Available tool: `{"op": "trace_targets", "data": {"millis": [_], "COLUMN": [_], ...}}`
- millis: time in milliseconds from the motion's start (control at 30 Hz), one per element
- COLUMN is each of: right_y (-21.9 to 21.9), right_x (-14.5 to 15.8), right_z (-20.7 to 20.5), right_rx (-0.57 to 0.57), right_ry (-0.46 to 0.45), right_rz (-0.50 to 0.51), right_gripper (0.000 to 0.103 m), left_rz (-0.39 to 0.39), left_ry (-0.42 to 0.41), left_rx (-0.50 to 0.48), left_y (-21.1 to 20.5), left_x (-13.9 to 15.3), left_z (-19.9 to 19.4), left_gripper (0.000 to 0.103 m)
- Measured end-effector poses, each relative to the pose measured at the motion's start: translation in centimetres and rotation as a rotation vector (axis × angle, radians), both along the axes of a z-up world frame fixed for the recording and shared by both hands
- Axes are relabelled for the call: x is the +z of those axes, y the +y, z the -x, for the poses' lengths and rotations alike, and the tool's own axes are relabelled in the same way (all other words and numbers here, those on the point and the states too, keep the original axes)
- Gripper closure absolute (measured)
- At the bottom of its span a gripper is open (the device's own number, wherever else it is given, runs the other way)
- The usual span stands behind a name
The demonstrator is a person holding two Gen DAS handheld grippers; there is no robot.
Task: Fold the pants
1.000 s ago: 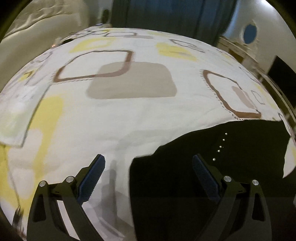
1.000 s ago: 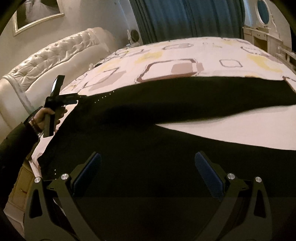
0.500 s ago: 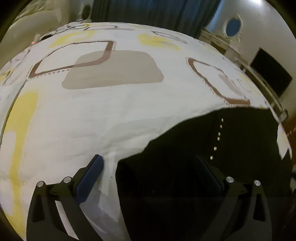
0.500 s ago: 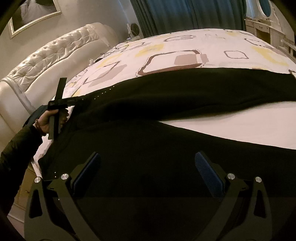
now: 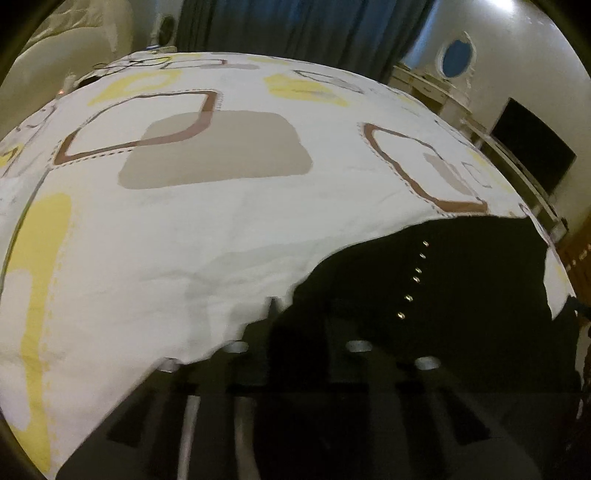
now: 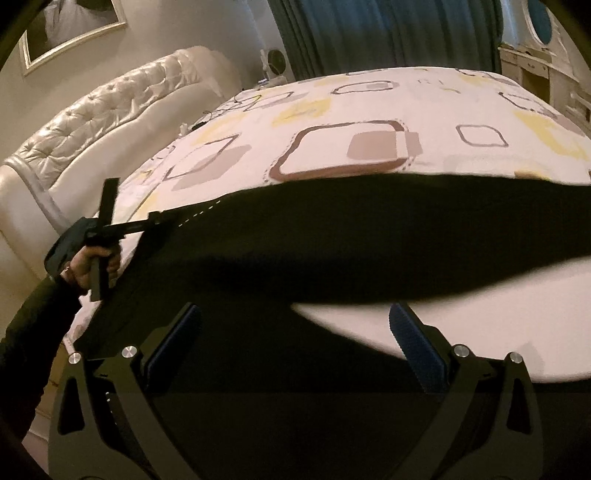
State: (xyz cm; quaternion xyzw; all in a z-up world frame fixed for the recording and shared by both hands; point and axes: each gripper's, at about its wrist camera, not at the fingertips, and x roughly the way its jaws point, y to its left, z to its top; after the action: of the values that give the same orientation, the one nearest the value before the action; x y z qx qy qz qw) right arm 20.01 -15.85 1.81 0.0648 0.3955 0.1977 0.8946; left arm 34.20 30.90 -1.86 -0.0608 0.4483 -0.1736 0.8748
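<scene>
Black pants [image 5: 461, 295] lie spread on the patterned bed cover [image 5: 184, 240], a row of small studs near the waist. My left gripper [image 5: 299, 308] is at the waist's corner, its jaws closing with the black cloth pinched between them. The right wrist view shows that same left gripper [image 6: 159, 218], held by a hand [image 6: 88, 258], gripping the corner of the pants [image 6: 369, 229]. My right gripper [image 6: 294, 310] stands open low over the near trouser leg, with nothing pressed between its blue pads.
A tufted cream headboard [image 6: 92, 110] runs along the left of the bed cover [image 6: 369, 92]. Dark curtains [image 6: 388, 33] hang behind. A white dresser [image 5: 436, 85] and a dark screen [image 5: 532, 147] stand to the right of the bed.
My left jaws have come together on the pants' waist corner, having stood wide apart before. The right gripper has shifted sideways across the pants and stays open.
</scene>
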Motion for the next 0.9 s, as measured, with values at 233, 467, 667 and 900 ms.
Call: {"op": "trace_targets", "data": {"millis": [233,467,667,900], "right_y": [-1.0,1.8,3.7,5.8], "right_x": [1.9,-0.6,-2.8,-5.0], "right_z": [-9.0,-19.9,-23.5,-24.4], "right_rx": [0.107,0.378,0.536,0.656], "right_ry": [-0.099,-0.033,0.071,0.165], "right_rz": [0.186,0.395,0.349,0.379], "right_gripper": [0.002,0.002,0.008,0.025], "left_rz": [0.079,0.133,0.174,0.193], "left_ry": [-0.001,0.001,0.015,0.027], "left_rx": [0.004,-0.003,0.001,-0.005], "left_y": [0.9,1.6,2.0,2.2], "left_x": [-0.4,-0.7,-1.1,-1.3], "left_z": [0.0,-0.1,-0.4,-0.4], "left_gripper": [0.087,0.087,0.084,0.082]}}
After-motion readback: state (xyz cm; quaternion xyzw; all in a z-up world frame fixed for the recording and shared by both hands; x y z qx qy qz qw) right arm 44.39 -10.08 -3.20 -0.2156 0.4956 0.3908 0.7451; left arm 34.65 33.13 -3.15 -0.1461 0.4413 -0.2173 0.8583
